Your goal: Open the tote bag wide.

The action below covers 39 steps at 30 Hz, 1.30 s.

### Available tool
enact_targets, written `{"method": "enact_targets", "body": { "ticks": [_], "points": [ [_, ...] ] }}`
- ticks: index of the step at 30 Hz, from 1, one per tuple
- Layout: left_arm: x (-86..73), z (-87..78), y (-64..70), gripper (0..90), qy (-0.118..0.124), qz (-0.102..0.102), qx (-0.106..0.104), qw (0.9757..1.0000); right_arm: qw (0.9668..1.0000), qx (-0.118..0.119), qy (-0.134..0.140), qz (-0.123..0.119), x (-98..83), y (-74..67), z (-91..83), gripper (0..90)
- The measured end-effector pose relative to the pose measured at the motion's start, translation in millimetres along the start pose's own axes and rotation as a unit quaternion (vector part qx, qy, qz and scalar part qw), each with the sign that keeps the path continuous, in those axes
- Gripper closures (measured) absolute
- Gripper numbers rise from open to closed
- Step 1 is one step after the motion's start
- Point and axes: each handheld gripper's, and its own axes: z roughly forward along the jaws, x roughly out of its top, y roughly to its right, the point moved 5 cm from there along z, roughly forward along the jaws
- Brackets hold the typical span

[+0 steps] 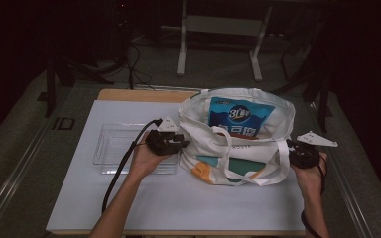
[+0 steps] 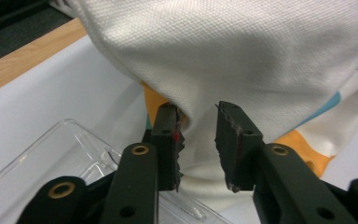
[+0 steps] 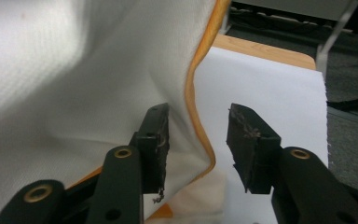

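Now the tote bag (image 1: 238,139) stands mid-worktop (image 1: 178,198), long axis nine-to-three. Left gripper (image 2: 198,140) pinches a fold at its nine o'clock end; right gripper (image 3: 198,144), part-open at three o'clock, presses nothing.

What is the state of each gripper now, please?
Left gripper: jaws apart, tote bag fabric bulging between them; a grip cannot be told.
Right gripper: open, bag's orange-trimmed edge between its jaws, not pinched.
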Motion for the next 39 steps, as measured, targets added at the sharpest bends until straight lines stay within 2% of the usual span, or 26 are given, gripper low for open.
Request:
{"method": "enact_targets", "body": {
  "ticks": [2,5,7,10,15,22,25,33,39],
  "points": [
    [0.8,1.4,-1.4,72.4,0.002,-0.004,0.001,1.0,1.0,0.007,0.0,-0.006,1.2,1.3,1.8,62.5],
    [0.0,3.1,-2.6,80.6,0.003,-0.009,0.004,0.9999,0.9998,0.019,-0.003,-0.01,1.0,1.9,4.2,71.8],
    [-0.5,3.5,-1.8,85.8,0.0,-0.004,0.004,1.0,0.9995,0.03,-0.001,-0.012,0.6,1.1,5.1,78.5],
    [-0.3,3.6,-0.4,88.2,-0.002,0.004,0.005,1.0,0.9995,0.025,0.004,-0.019,0.4,-0.4,4.7,85.7],
    [-1.9,-1.3,0.2,89.3,0.002,0.011,0.003,0.9999,0.9992,0.016,0.015,-0.032,1.8,-3.5,-0.5,86.9],
    [-1.2,-14.0,6.2,89.5,0.01,0.021,-0.001,0.9997,0.9988,0.019,0.031,-0.034,1.5,-5.7,-13.7,87.0],
    [-2.4,-15.5,10.2,89.5,0.006,0.029,-0.001,0.9996,0.9984,0.02,0.037,-0.037,-0.3,-7.5,-19.1,87.0],
    [-10.6,-12.1,19.0,89.5,-0.004,0.038,-0.009,0.9992,0.998,0.022,0.033,-0.049,-11.3,-14.3,-24.2,87.0],
    [-20.7,-2.9,20.8,89.5,-0.026,0.04,-0.001,0.9989,0.9982,0.021,0.015,-0.054,-21.2,-17.1,-20.2,86.9]
  ]
}}
